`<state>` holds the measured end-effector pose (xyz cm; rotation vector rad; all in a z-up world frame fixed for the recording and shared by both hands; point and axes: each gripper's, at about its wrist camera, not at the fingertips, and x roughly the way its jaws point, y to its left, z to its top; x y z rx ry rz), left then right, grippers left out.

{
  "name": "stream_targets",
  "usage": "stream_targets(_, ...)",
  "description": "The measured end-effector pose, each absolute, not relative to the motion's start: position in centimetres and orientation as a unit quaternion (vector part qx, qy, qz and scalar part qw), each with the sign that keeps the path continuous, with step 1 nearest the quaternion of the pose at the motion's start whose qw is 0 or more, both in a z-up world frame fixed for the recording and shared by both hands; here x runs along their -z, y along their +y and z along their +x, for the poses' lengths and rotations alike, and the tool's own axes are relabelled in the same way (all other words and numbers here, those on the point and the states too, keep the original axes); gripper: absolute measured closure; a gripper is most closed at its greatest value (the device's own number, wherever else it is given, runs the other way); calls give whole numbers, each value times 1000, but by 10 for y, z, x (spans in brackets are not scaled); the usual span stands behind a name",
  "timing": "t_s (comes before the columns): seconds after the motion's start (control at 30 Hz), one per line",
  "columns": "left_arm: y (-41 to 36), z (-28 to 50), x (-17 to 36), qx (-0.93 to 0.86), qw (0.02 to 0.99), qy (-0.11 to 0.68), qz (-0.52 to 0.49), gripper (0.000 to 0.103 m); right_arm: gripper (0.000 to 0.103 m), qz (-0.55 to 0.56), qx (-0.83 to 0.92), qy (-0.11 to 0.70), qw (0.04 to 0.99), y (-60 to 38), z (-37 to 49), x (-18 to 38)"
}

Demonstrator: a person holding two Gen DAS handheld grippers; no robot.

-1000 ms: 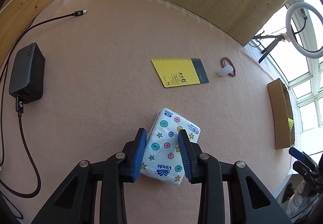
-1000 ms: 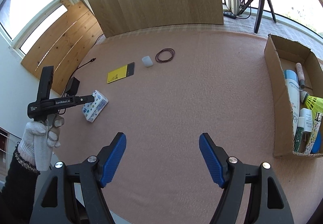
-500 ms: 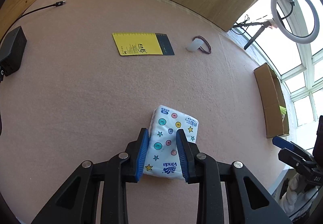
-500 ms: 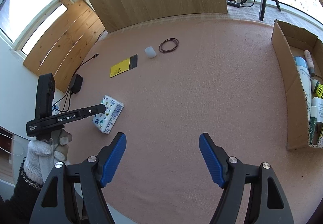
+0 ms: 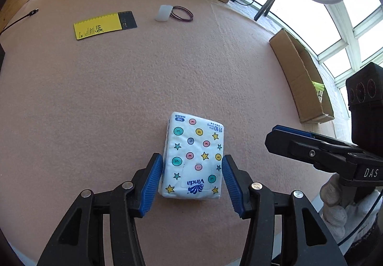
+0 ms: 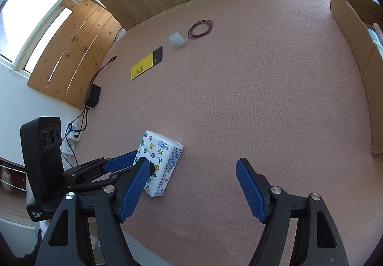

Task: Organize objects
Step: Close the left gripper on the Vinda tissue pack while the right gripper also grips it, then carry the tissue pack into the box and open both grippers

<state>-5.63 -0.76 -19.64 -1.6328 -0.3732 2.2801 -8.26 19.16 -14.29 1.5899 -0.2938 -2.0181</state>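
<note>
My left gripper has just been opening: its pads now stand clear of the tissue pack, which lies flat between them near the surface's front edge, released short of the cardboard box. My right gripper hangs open, empty, positioned to take over.

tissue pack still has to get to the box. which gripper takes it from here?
Probably right. The left gripper has just opened, releasing the tissue pack on the mat. The right gripper is open and empty beside it, nearer the cardboard box.
</note>
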Motion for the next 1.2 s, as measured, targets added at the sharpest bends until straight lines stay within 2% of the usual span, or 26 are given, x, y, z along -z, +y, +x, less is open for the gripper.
stream_targets(0.23,3,-51,200,-791,173,-117,-574,48,32,613,728,-108,287,172,-81,160)
stream_targets(0.4,-2,-52,200,-790,176,-119,-575,48,47,626,715,-103,292,160,-83,171)
stream_targets(0.53,-2,-51,201,-789,178,-121,-576,48,51,629,713,-101,293,156,-84,174)
stream_targets(0.8,6,-51,199,-787,190,-114,-575,58,71,634,700,-110,310,152,-86,176)
stream_targets(1.2,30,-55,174,-801,208,-88,-555,60,71,612,725,-98,301,172,-86,152)
